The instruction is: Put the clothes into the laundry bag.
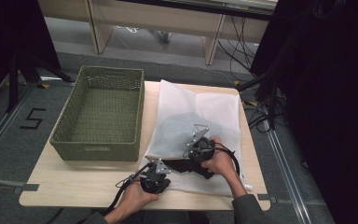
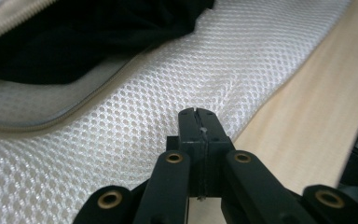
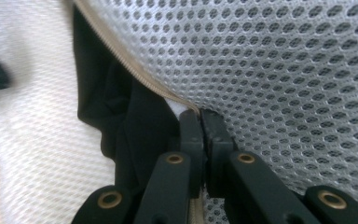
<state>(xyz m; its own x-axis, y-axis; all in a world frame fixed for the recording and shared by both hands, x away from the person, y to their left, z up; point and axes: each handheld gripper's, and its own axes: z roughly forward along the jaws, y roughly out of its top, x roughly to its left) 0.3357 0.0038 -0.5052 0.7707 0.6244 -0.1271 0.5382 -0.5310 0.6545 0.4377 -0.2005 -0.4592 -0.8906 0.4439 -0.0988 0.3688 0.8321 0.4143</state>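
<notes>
1. Your left gripper has its jaws pinched tight on the lower layer of the white mesh bag, near the bench edge
2. Your right gripper clamps the bag's zipper edge
3. A black garment sits in the bag's open mouth, right of the green basket

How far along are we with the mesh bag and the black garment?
Done: the black garment is partly inside the white mesh bag, its end still hanging out of the open zipper. In hand: the right tool is shut on the zipper edge; the left tool is shut on the lower mesh. Left: pushing the garment in and zipping. The green basket is empty.
</notes>
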